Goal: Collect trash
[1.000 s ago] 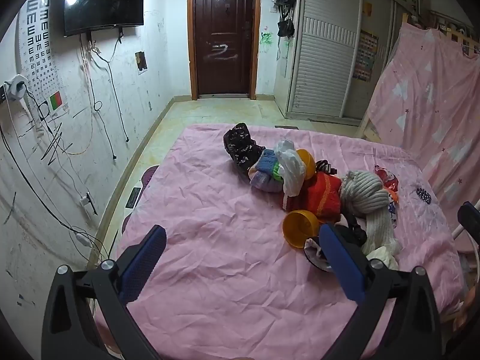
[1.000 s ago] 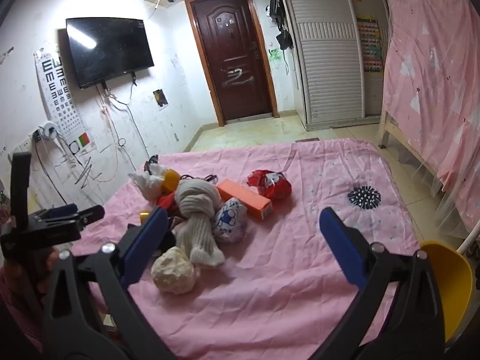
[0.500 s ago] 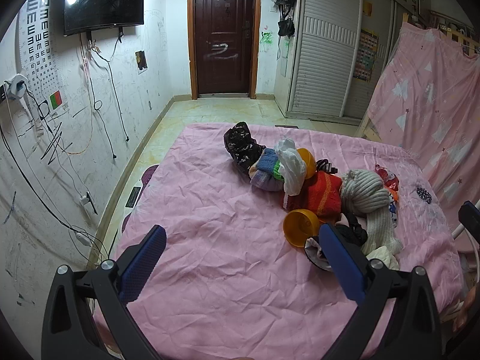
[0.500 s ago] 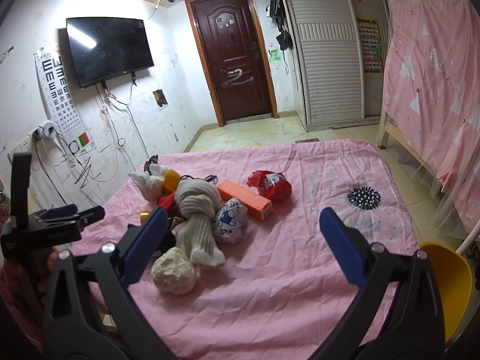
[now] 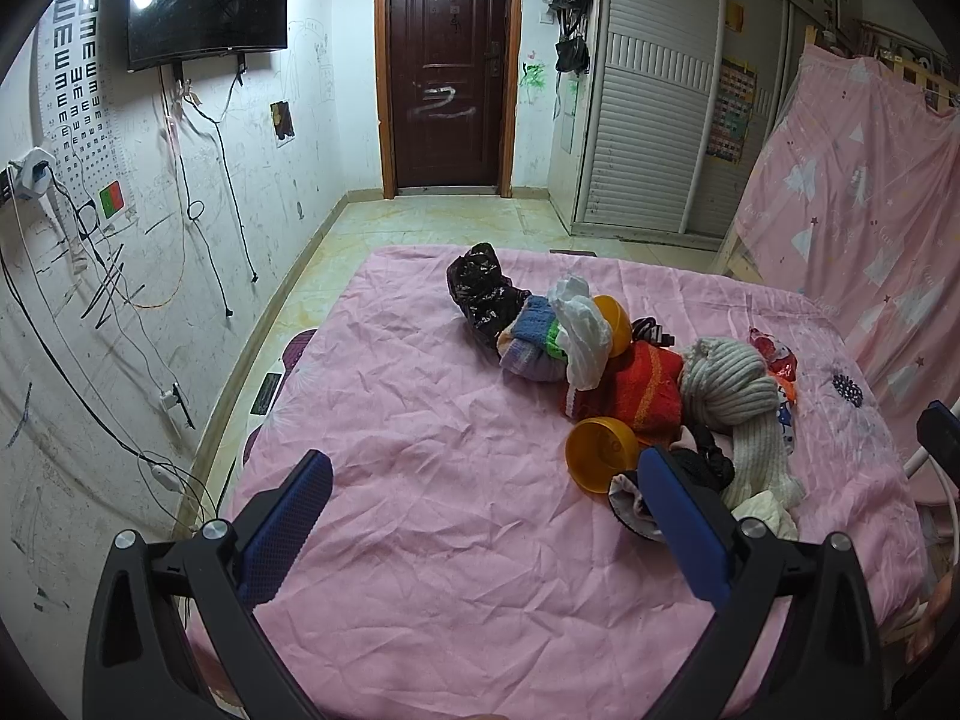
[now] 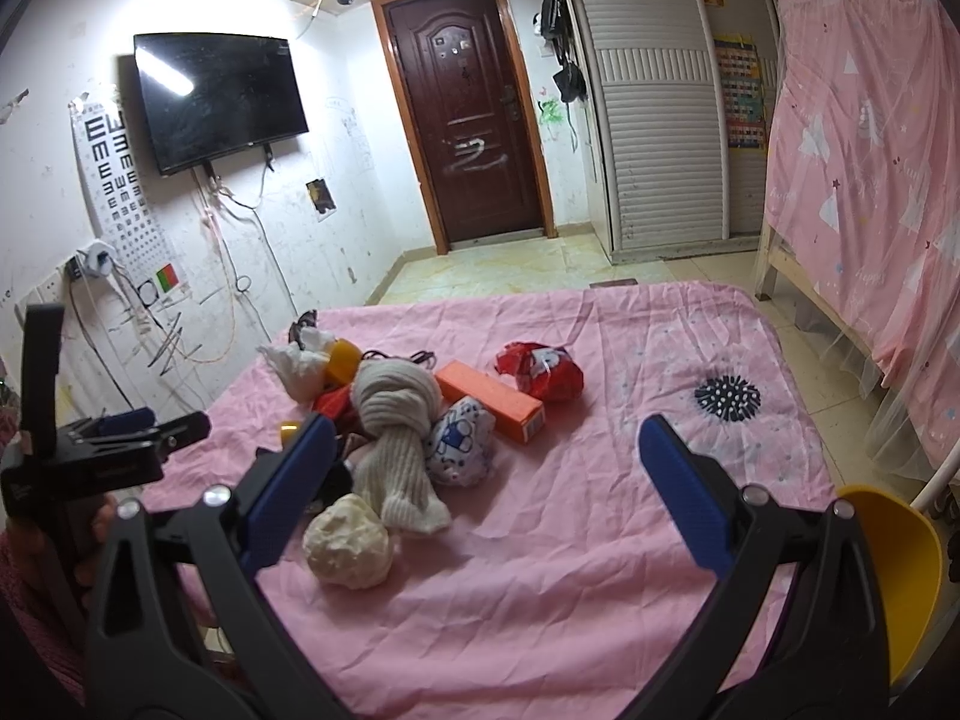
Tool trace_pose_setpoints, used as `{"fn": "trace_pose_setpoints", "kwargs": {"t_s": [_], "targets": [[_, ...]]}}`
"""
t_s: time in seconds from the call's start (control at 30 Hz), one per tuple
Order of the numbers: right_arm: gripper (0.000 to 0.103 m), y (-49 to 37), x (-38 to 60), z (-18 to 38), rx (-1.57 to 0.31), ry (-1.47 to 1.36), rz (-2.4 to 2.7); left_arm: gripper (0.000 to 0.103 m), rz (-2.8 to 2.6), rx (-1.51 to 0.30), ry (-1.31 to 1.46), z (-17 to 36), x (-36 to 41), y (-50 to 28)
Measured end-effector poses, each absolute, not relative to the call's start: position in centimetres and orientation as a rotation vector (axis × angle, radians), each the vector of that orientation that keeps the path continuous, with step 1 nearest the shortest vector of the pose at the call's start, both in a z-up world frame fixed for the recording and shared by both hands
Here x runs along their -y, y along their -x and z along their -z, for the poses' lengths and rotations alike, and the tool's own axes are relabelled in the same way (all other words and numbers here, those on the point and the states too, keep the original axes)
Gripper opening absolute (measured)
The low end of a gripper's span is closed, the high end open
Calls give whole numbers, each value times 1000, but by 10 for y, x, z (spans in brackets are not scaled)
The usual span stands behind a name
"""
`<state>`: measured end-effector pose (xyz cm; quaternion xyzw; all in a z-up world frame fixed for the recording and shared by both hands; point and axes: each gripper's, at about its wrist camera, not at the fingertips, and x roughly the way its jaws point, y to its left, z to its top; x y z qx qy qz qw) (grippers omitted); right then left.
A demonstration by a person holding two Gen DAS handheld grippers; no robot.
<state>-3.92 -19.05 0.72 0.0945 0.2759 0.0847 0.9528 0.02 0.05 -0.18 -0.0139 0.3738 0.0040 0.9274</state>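
A pile of clutter lies on the pink bedsheet (image 5: 420,480). It includes a black plastic bag (image 5: 480,294), a white plastic bag (image 5: 579,333), an orange cup (image 5: 600,450), a red cloth (image 5: 636,390) and a grey knit hat (image 5: 726,384). In the right wrist view I see a crumpled cream paper ball (image 6: 348,546), an orange box (image 6: 489,399), a red wrapper (image 6: 540,363) and a white printed wrapper (image 6: 459,441). My left gripper (image 5: 480,534) is open and empty, short of the pile. My right gripper (image 6: 480,498) is open and empty above the sheet.
A yellow bin (image 6: 894,576) sits at the bed's right edge. A pink curtain (image 6: 870,180) hangs on the right. A wall with a TV (image 6: 216,96) and loose cables stands left. The left gripper's body (image 6: 102,450) shows in the right wrist view.
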Motion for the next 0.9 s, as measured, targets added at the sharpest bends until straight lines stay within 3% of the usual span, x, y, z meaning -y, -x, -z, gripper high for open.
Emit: {"fn": "trace_pose_setpoints", "kwargs": {"t_s": [0.9], "targets": [[97,39,192,-7,-560,-186,-171,94,-9,-767,29,3,-2,0]]}}
